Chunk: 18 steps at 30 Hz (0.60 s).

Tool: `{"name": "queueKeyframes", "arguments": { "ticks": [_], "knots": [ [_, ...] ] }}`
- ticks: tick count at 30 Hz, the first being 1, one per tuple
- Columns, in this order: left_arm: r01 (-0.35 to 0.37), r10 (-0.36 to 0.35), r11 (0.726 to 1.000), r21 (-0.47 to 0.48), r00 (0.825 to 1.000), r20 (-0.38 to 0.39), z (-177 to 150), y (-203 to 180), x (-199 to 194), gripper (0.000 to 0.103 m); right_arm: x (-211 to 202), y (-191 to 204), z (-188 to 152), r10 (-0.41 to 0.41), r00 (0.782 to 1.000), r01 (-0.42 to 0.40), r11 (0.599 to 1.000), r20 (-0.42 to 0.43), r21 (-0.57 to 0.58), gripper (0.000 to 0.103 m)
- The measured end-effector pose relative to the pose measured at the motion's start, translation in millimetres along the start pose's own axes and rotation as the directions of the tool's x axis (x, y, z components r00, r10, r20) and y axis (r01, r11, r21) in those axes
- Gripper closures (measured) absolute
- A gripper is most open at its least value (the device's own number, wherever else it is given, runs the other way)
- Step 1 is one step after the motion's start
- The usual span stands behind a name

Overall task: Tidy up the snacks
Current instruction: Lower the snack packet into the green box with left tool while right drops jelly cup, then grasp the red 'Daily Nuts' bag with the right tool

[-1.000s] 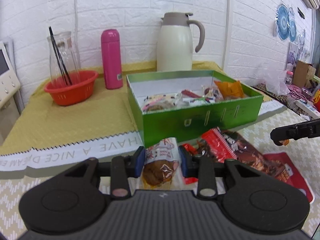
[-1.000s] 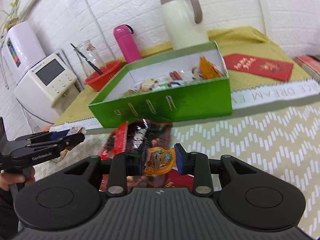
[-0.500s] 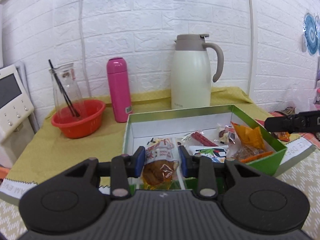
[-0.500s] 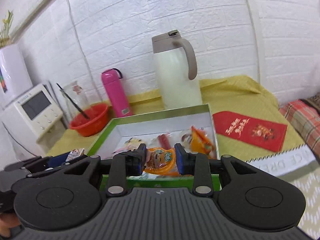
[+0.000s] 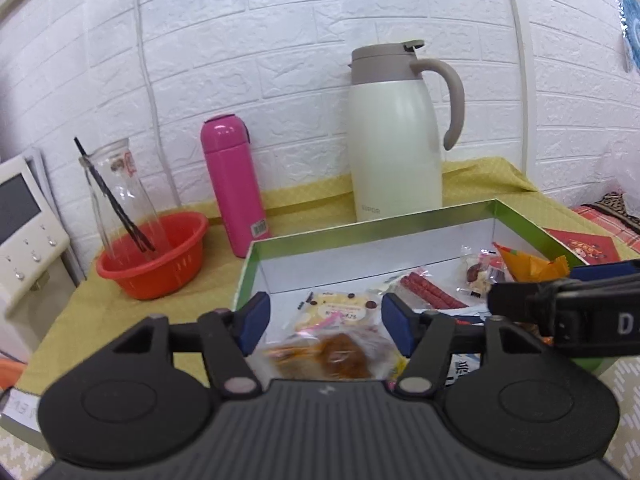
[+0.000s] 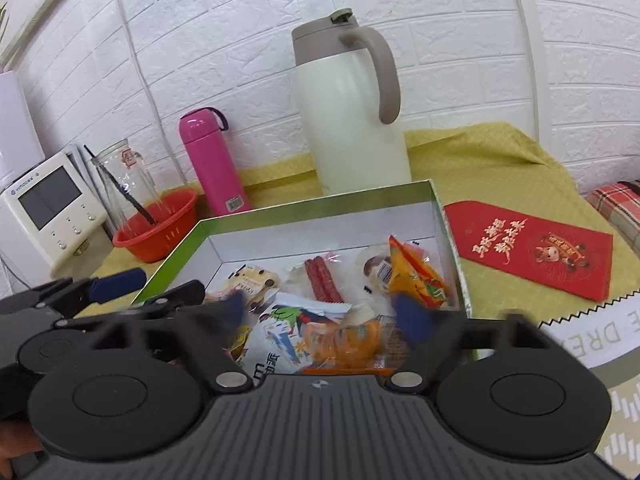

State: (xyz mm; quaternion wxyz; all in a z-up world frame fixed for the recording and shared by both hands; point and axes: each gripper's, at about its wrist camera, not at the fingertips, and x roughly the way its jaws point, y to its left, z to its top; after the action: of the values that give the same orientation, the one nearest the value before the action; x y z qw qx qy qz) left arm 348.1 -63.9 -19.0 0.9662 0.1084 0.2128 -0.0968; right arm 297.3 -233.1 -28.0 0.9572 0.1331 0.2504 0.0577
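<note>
The left hand-held gripper [image 5: 325, 322] has a matte black ribbed housing with a small pale cross mark at its 12 o'clock edge. Two round black discs flank it at 9 and 3 o'clock. Angled black links with silver screw heads carry blue finger pads [image 5: 256, 316]. The right hand-held gripper [image 6: 325, 320] is built alike; white lettering marks its side.

Glossy plastic snack wrappers [image 6: 288, 332] (box [image 6: 320, 204] cardboard-like)
</note>
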Motion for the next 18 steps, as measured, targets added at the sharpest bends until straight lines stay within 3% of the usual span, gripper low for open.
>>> {"name": "queueKeyframes", "arguments": {
  "ticks": [9, 12, 15, 18],
  "knots": [
    [-0.012, 0.012, 0.999, -0.049, 1.0, 0.006, -10.3, 29.3, -53.3, 0.032, -70.6, 23.2, -2.4, 0.067, 0.994, -0.062, 0.997, 0.092, -0.053, 0.0],
    [-0.008, 0.007, 0.997, -0.07, 1.0, -0.019, -25.5, 42.8, -74.4, 0.024, -103.2, 24.0, -18.1, 0.081, 0.994, -0.081, 0.997, 0.071, 0.004, 0.0],
    [-0.022, 0.021, 0.996, -0.088, 1.0, -0.012, -46.3, 51.7, -96.3, 0.0, -131.1, 20.2, -44.8, 0.046, 0.997, -0.049, 0.997, 0.055, 0.052, 0.0],
    [-0.003, 0.002, 0.997, -0.077, 1.0, -0.016, -67.4, 51.7, -117.5, 0.0, -146.1, 12.7, -74.1, -0.007, 1.0, 0.008, 0.994, -0.007, 0.107, 0.0]
  ]
}}
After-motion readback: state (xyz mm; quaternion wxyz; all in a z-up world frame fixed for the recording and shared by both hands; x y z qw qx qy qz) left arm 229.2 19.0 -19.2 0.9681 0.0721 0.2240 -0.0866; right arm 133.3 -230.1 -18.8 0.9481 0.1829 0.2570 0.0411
